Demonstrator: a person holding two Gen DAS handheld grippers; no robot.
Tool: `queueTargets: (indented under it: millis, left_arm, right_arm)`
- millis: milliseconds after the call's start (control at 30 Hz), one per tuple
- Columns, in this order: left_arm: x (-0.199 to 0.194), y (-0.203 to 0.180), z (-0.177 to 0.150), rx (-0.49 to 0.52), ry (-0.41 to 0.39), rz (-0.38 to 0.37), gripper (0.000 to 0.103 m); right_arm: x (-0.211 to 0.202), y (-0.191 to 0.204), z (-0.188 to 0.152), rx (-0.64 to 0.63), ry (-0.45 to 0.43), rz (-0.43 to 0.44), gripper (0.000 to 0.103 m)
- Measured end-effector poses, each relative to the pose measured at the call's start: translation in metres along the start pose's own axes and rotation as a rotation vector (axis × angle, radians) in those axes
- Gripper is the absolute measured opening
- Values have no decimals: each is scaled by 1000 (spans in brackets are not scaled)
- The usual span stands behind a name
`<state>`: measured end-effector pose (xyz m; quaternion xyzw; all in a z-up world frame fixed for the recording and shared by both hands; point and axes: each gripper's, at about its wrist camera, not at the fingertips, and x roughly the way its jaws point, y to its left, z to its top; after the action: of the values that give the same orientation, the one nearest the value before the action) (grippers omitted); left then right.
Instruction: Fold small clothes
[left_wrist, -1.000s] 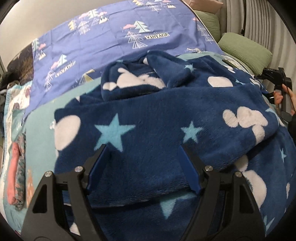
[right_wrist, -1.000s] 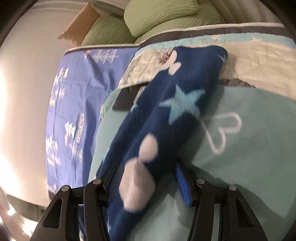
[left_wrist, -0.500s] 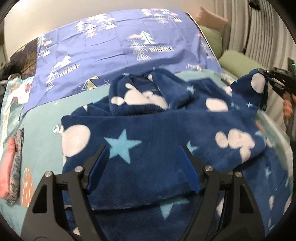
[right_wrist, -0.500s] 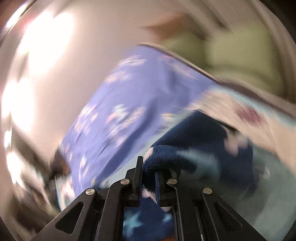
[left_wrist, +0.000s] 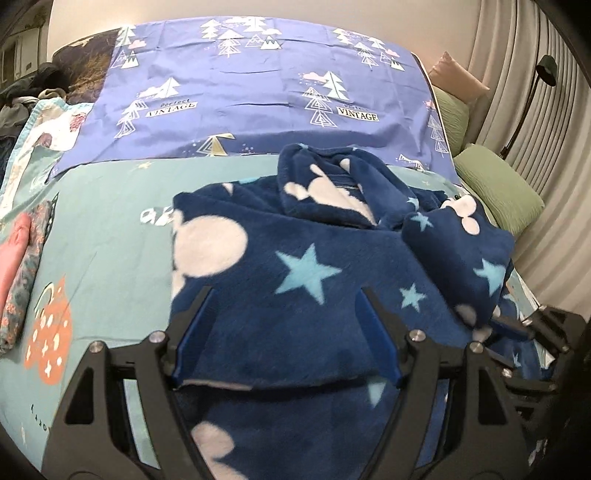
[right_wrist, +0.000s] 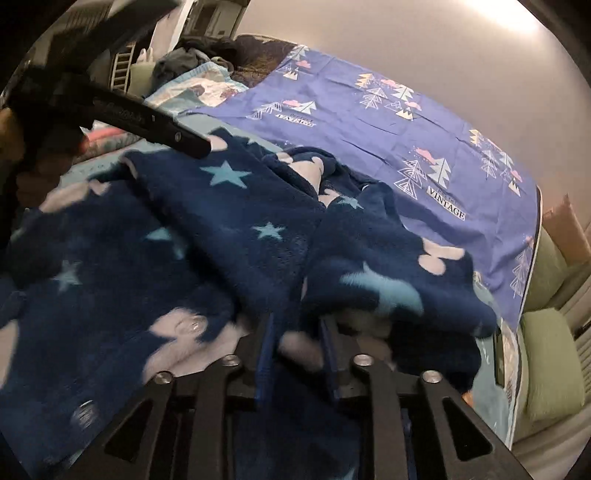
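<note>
Now right tool opening around fleece garment

The left gripper stands wide, tilted downward; on the right, the right gripper is opening.

The fleece garment lies on the bed, pillows at its right.

You have the navy fleece garment with pale stars and white blobs lying rumpled, one sleeve folded across, on the bed
</note>
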<state>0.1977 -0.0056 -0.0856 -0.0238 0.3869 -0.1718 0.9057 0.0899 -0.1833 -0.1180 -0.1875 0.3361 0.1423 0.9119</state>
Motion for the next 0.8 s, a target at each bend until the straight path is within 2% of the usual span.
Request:
queueTargets:
  millis: [33, 100, 167, 233, 300, 400, 500, 567, 600, 633, 700, 767, 800]
  left_arm:
    - [-1, 2, -2, -5, 1, -2, 77]
    - [-3, 6, -5, -18, 3, -12, 77]
    - [-5, 8, -8, -33, 4, -23, 77]
    - [-9, 9, -10, -36, 2, -34, 77]
    - [-14, 9, -11, -29, -4, -41, 77]
    - [-21, 9, -12, -19, -14, -45, 77]
    - [-26, 8, -13, -9, -22, -44, 77]
    - [-28, 8, -13, -6, -24, -41, 77]
    - [-29, 8, -13, -9, -24, -40, 77]
    - [-29, 9, -14, -12, -24, -41, 77]
    - [-32, 11, -14, -18, -26, -45, 77]
    - [-35, 15, -14, -21, -34, -33, 77]
    - [-36, 17, -14, -26, -38, -28, 77]
  right_arm:
    - [-9, -11, 0, 56, -23, 36, 58]
    - [-25, -34, 0, 194, -63, 81, 65]
    - [-32, -65, -4, 366, -82, 120, 66]
    - [-29, -111, -17, 648, -83, 157, 66]
    - [-22, -144, -32, 875, -65, 197, 66]
    - [-8, -171, -46, 1078, -74, 254, 66]
    - [5, -182, -42, 1152, -73, 236, 65]
    - [20, -192, -39, 1197, -23, 200, 65]
    - [26, -193, -37, 1223, -7, 197, 62]
    - [31, -191, -34, 1240, -5, 204, 41]
    - [40, -186, -19, 1205, 3, 236, 7]
    - [30, -168, 2, 1101, -53, 198, 7]
    - [21, -151, 22, 989, -95, 180, 7]
